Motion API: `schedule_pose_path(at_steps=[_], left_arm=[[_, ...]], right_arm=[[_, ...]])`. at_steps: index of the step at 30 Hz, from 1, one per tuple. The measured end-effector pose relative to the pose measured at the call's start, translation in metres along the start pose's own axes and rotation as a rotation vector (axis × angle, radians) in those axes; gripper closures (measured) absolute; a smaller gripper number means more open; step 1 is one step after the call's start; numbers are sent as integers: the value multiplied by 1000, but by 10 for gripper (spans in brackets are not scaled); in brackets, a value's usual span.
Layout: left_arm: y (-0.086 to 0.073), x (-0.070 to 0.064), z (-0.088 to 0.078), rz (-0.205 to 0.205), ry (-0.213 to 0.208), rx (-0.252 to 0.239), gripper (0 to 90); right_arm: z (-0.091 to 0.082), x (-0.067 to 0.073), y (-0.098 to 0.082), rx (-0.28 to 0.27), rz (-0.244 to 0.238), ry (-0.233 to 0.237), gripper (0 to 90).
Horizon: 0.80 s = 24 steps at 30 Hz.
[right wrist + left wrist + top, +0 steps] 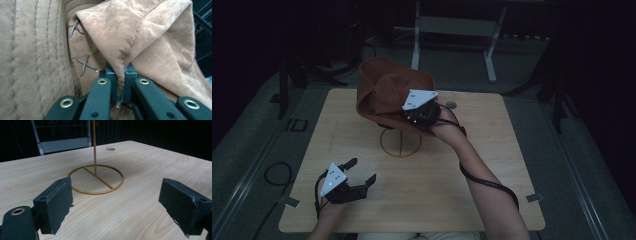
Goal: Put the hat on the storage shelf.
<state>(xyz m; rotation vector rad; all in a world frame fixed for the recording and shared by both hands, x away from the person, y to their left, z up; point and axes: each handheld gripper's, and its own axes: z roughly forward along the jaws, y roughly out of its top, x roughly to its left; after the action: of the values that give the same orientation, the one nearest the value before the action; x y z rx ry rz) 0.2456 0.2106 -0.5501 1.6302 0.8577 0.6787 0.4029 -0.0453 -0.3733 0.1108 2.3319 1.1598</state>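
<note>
The right gripper (412,116) pinches a fold of the soft brown suede hat (384,92), jaws shut tight on the cloth. The hat hangs in the air over the thin gold wire hat stand (400,141) with its ring foot, which sits mid-way on the light wooden table (492,190). The left gripper (360,176) rests low near the front edge, jaws wide apart and holding nothing.

I think the hat is going onto the stand. To do it well, come down slowly and straight so the hollow part lands on the pole, and keep the pinch firm.

The pole top is hidden under the hat, so I cannot tell if they touch. The room behind is very dark
</note>
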Motion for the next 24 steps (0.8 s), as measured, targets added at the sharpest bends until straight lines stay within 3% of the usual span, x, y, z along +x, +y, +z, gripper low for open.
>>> schedule_pose_path(at_steps=[5,9,15,22,24], left_arm=[[-1,-1,1,1,-10,8,127],[-2,-2,3,-2,-14,12,127],[-3,-2,4,-8,-17,13,126],[-4,-2,5,-9,-19,18,127],[-4,-2,4,-11,-21,19,127]], right_arm=[[-3,4,-6,-2,3,13,850],[-7,6,-8,-16,30,42,718],[-16,11,-9,-13,22,43,588],[-19,9,-12,-23,48,56,612],[-19,10,-12,-24,61,66,552]])
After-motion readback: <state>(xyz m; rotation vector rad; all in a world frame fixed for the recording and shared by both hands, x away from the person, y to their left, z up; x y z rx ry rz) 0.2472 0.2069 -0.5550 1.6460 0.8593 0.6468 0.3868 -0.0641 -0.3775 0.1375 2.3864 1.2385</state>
